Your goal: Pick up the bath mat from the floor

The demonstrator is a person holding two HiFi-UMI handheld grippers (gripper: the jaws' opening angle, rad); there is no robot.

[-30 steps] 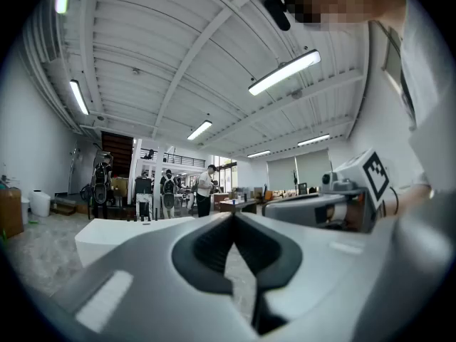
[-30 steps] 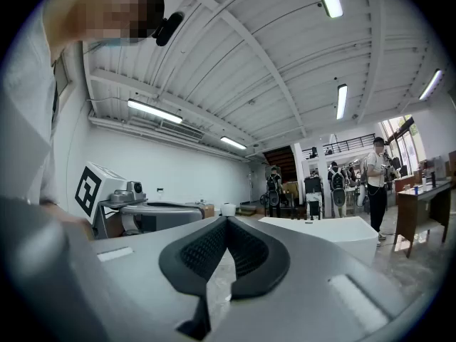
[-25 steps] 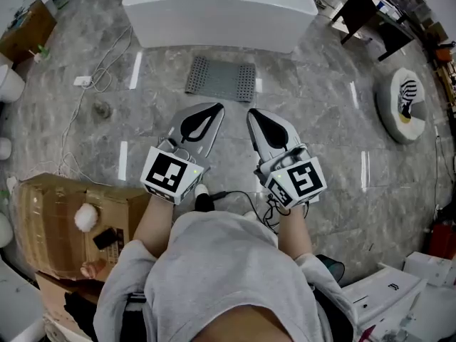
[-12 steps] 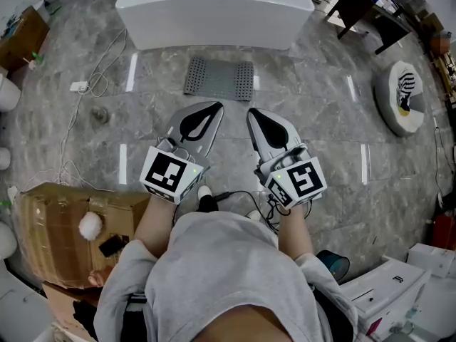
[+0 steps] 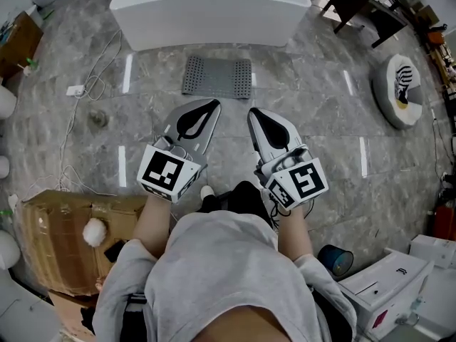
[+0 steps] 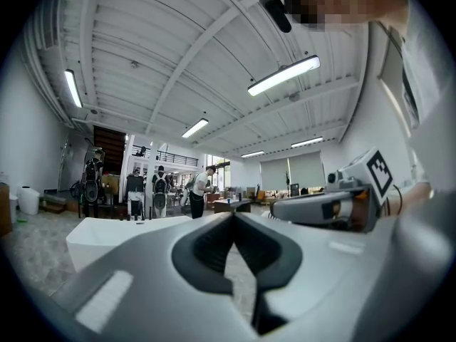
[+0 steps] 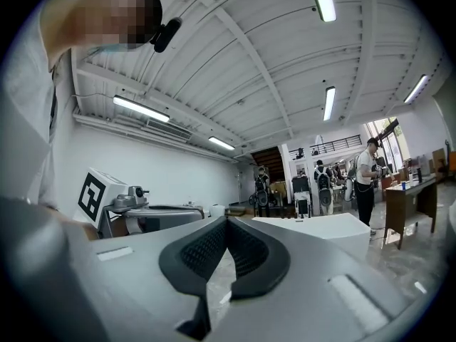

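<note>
The bath mat (image 5: pixel 219 78) lies flat on the floor (image 5: pixel 320 141) — thin, floppy, light, I'd judge; pinch a near corner. Both my jaws are closed, empty.

Person wore a light grey long-sleeved top (image 5: pixel 228 276). Left gripper (image 5: pixel 211 106) and right gripper (image 5: pixel 254 112) – grey tapered shells, black ribbed pads (image 6: pixel 205 249) – each bore a white cube (image 5: pixel 167 174) printed with black square markers. A black cable (image 5: pixel 271 206) ran under the right gripper.

bath mat (image 5: pixel 219 77) on floor (image 5: pixel 320 120), just beside tub (image 5: pixel 210 9)
</note>
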